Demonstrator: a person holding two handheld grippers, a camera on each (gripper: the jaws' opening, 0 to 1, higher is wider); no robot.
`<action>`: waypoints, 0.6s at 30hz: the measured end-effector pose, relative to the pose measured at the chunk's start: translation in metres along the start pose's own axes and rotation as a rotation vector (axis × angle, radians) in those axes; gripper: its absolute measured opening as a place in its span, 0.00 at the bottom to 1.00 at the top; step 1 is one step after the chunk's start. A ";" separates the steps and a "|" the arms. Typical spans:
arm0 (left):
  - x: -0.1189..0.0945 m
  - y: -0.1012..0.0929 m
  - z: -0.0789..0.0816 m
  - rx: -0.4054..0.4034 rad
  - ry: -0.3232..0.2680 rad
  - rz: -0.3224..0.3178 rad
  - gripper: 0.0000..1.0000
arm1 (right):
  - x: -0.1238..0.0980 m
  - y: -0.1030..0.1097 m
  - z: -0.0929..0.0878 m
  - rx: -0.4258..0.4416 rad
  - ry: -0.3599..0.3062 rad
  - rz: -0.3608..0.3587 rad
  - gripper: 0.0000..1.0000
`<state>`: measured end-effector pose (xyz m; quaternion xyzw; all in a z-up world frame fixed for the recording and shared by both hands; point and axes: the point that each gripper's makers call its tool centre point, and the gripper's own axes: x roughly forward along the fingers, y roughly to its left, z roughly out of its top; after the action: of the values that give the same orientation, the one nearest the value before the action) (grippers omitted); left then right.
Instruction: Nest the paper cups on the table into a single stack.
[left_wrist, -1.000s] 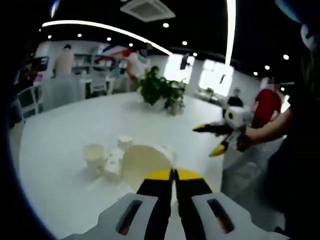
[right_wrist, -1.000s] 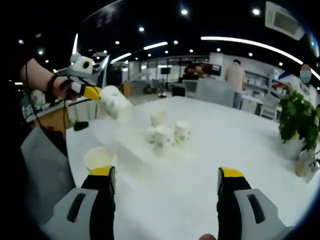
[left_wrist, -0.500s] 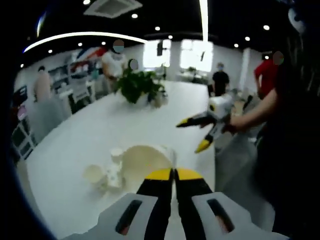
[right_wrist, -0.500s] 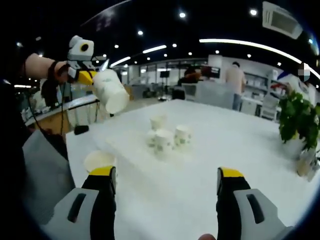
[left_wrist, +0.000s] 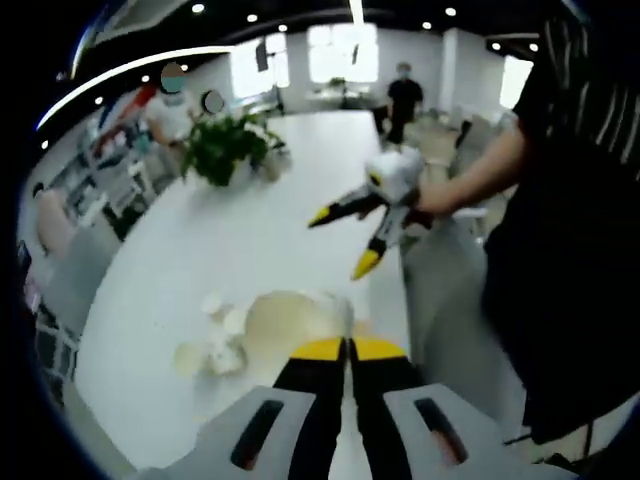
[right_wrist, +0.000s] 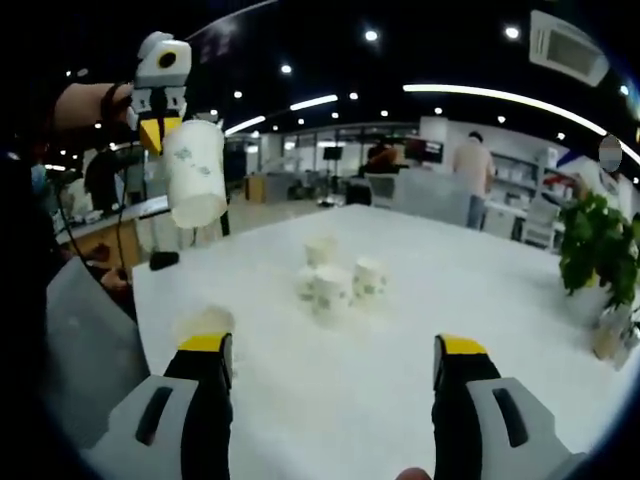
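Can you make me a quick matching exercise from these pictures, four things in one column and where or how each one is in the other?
Things:
1. left gripper
2. right gripper
3. potted plant
4. group of cups

States:
A. open, nothing between its jaws
B. standing mid-table
C. holding a paper cup up in the air
D. at the table's far right edge

Pairs: 1-C, 2-A, 3-D, 4-B

I'm seeing round ceiling spots and long curved light strips (right_wrist: 500, 92) lighting the room evenly, while bright windows (left_wrist: 340, 50) are blowing out at the far end. The glossy white table (left_wrist: 250, 230) is glaring, washing out the small white paper cups (right_wrist: 335, 280), which are casting only faint shadows. Fisheye bending is warping the edges, and the left gripper view is smearing with motion blur.
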<state>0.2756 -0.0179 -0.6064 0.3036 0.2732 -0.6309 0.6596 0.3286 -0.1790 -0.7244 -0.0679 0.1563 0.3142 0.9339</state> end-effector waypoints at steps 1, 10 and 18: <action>0.003 -0.003 0.000 0.007 0.012 -0.007 0.00 | 0.000 0.000 0.000 0.001 -0.001 -0.002 0.80; 0.037 -0.017 -0.006 0.116 0.092 -0.052 0.00 | -0.005 -0.003 -0.004 0.020 -0.003 -0.019 0.80; 0.059 -0.023 -0.033 0.258 0.207 -0.065 0.00 | -0.008 -0.009 -0.006 0.041 -0.011 -0.038 0.80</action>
<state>0.2571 -0.0330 -0.6737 0.4400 0.2661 -0.6470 0.5630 0.3264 -0.1919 -0.7269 -0.0498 0.1564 0.2934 0.9418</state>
